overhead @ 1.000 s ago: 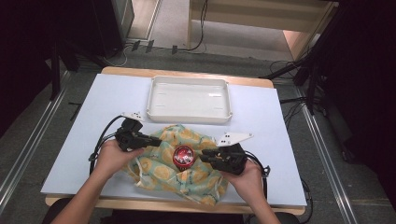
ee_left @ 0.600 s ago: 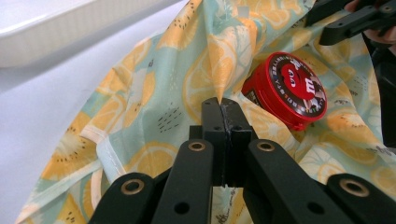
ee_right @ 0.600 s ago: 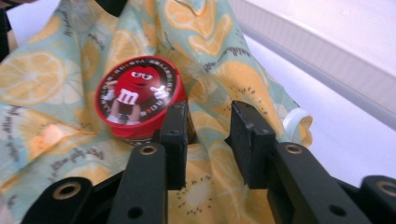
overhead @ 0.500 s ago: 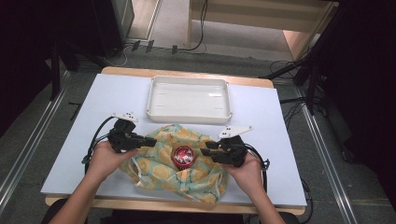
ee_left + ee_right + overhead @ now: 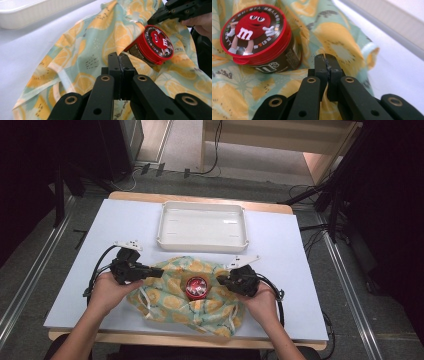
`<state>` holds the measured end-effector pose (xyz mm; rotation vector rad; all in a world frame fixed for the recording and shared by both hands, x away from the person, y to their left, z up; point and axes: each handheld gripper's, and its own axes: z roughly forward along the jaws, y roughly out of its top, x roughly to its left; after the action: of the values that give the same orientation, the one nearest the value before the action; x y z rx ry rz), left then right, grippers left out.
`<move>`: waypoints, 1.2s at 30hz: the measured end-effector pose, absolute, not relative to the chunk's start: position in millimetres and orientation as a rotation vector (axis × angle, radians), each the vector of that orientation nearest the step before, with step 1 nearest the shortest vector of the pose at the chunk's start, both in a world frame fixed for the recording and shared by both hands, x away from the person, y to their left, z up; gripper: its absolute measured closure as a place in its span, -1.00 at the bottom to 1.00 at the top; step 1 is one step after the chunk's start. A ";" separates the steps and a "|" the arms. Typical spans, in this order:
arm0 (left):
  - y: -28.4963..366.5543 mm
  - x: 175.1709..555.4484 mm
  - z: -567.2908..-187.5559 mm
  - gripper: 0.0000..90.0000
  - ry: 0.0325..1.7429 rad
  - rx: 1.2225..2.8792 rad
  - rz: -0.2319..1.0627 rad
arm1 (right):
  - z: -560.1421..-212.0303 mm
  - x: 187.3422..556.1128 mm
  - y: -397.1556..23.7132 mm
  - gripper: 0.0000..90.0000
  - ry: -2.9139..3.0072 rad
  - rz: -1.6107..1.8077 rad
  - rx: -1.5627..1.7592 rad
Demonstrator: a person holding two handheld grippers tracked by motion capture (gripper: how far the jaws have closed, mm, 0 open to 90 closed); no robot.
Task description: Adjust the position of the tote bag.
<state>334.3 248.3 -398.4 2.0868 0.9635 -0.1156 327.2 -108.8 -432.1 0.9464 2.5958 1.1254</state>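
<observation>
A cloth [image 5: 170, 295] printed with orange slices lies crumpled on the near half of the white table. In its middle stands a small brown can with a red candy lid [image 5: 196, 287]. My left gripper [image 5: 159, 271] lies at the cloth's left edge, jaws pressed together on a fold of fabric [image 5: 130, 58]. My right gripper [image 5: 220, 281] is at the can's right; its jaws have just been closing and now meet on the cloth beside the can [image 5: 254, 30]. The left gripper view shows the can [image 5: 155, 45] tilted, with the right gripper [image 5: 156, 18] beyond it.
A white rectangular tray [image 5: 200, 206] sits at the far middle of the table, behind the cloth. Bare white table top [image 5: 310, 270] extends on both sides. Cables trail from each gripper toward the near edge.
The left gripper has drawn left, pulling the cloth's left side outward. The right gripper's jaws have come together at the cloth to the right of the can.
</observation>
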 end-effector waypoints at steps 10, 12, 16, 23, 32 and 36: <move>266.6 327.8 -398.3 1.00 0.988 2.074 -0.108 | -419.2 331.9 -131.5 1.00 2.519 1.214 1.009; 266.3 326.3 -398.3 1.00 0.983 2.092 -0.097 | -416.8 330.9 -132.7 1.00 2.512 1.213 1.003; 267.2 325.8 -399.4 1.00 0.985 2.107 -0.081 | -415.0 330.6 -133.8 1.00 2.499 1.218 0.994; 266.8 333.3 -411.1 0.97 1.033 2.062 -0.116 | -417.1 334.2 -126.7 1.00 2.495 1.191 1.027; 261.9 327.8 -391.0 0.52 0.973 2.042 -0.081 | -399.6 325.7 -124.9 0.55 2.508 1.276 0.976; 258.3 325.5 -377.3 0.52 0.948 2.026 -0.051 | -384.3 320.7 -122.5 0.63 2.494 1.308 0.950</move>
<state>325.5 258.3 -377.3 2.0262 0.9484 -0.0507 320.7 -122.5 -384.3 0.9503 2.4940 1.3078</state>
